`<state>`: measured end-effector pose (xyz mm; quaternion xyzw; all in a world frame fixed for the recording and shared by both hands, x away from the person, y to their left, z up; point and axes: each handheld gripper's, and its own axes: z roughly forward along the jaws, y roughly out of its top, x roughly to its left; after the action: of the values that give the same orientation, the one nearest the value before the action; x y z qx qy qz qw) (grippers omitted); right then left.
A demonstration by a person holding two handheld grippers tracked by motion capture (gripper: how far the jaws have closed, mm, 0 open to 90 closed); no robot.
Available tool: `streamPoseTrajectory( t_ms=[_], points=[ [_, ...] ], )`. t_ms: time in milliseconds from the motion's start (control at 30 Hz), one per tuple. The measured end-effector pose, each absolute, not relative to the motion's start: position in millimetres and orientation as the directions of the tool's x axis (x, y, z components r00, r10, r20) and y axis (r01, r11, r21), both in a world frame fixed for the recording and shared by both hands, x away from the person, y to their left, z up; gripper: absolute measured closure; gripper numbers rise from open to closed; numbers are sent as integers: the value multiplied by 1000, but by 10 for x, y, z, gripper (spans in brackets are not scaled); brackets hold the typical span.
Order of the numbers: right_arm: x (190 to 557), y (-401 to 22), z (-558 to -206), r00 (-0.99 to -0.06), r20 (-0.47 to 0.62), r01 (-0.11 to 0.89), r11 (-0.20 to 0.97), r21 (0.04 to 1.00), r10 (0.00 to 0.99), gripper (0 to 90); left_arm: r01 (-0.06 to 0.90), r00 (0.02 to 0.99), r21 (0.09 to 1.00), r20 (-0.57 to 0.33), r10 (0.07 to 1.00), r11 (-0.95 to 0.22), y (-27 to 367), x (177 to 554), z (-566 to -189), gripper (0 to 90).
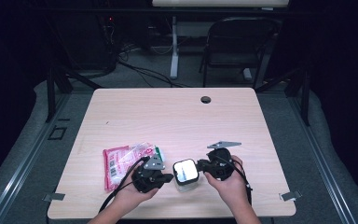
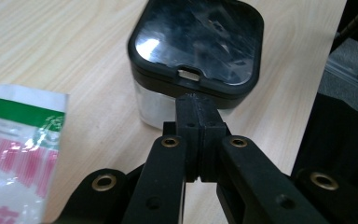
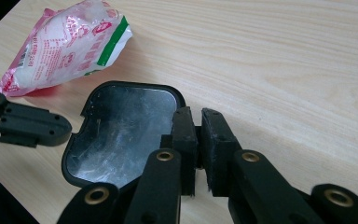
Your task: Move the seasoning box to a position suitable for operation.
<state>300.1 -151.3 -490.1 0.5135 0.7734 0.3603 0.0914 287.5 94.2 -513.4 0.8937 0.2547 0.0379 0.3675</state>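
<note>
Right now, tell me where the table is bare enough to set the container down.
Bare wood runs across the table from the cable hole down to the bag, and along the right edge. It is crowded at the near middle: bag, container, left gripper, right gripper.

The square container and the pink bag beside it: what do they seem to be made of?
Container: translucent, frosted-looking body, probably plastic; its lid has a black matte rim around a glossy panel that reflects light.
Pink bag: thin plastic film, shiny and crinkled, printed pink and green.

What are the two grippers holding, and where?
Nothing is clearly held. The left gripper is shut with its tip at the rim of the box. The right gripper sits at the opposite rim, and a grip there cannot be told.
</note>
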Motion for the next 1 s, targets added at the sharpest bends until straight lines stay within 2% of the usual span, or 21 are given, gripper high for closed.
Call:
streamPoseTrajectory(
  t_ms=[533,1000],
  points=[
    [2986,-1516,-4908,-443,241,733,194,652,864,848,415,871,681,-106,479,-604,910,2847,-5146,900],
    [2981,-1522,-4921,-434,255,731,172,661,864,838,429,866,695,-135,481,-577,921,2872,-5106,900]
  ],
)
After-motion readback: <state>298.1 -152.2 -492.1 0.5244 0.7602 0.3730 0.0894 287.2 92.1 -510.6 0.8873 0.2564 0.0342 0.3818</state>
